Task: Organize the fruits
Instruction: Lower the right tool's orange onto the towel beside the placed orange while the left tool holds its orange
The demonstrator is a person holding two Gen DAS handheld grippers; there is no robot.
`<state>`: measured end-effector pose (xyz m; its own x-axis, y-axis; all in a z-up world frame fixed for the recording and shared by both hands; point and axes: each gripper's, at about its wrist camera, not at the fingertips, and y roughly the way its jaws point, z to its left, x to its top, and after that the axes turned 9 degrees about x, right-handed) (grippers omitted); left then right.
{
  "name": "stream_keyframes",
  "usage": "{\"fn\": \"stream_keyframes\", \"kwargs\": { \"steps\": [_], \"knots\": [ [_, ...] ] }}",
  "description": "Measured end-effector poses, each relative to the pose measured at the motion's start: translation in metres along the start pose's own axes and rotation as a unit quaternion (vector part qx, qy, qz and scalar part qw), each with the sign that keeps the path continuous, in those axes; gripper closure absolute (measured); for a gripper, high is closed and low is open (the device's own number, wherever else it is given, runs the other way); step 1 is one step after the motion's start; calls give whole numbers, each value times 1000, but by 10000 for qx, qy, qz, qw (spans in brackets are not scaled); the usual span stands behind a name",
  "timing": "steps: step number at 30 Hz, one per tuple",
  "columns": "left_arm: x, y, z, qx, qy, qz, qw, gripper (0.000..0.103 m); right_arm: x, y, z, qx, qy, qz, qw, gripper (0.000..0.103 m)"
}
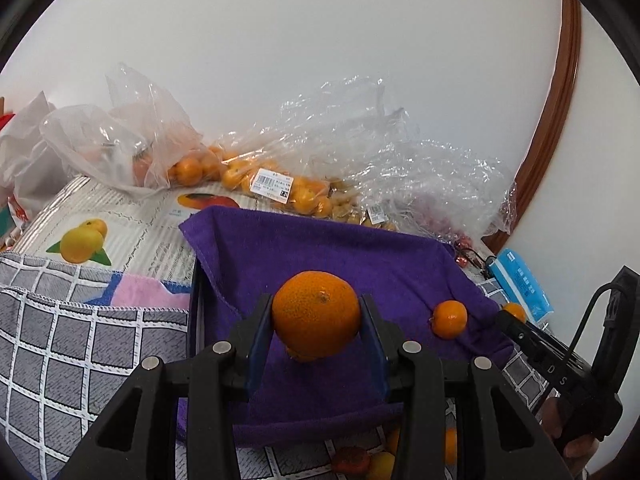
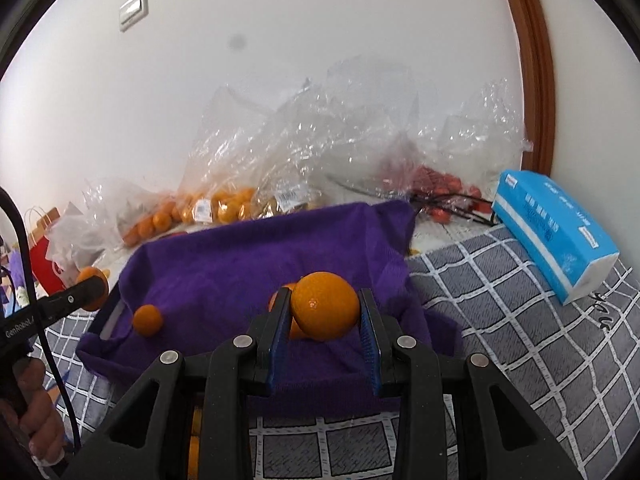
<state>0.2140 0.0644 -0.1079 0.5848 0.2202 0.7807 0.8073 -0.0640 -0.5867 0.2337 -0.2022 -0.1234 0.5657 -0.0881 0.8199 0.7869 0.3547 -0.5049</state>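
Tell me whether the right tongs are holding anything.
Shut on an orange: the right tongs have both blue pads against the orange, held above the purple towel.

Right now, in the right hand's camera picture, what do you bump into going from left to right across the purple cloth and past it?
Small orange lying loose on the purple cloth → big orange held in the right gripper → checked grey blanket → blue tissue pack.

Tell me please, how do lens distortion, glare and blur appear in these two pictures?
Left wrist view: the brown door frame bows strongly, dark corners ring the picture, the clear bags glint. Right wrist view: same bending, a grey smudge on the wall, the far bags look soft.
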Motion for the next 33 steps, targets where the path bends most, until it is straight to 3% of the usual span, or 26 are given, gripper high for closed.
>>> {"fn": "stream_keyframes", "kwargs": {
  "steps": [19, 33],
  "knots": [
    [-4, 18, 6, -33, -122, 394, 9991, 63, -10, 20, 2, -68, -9, 390, 9992, 70],
    [-9, 25, -5, -87, 75, 586, 9982, 63, -12, 30, 5, -117, -77, 655, 9978, 70]
  ]
}}
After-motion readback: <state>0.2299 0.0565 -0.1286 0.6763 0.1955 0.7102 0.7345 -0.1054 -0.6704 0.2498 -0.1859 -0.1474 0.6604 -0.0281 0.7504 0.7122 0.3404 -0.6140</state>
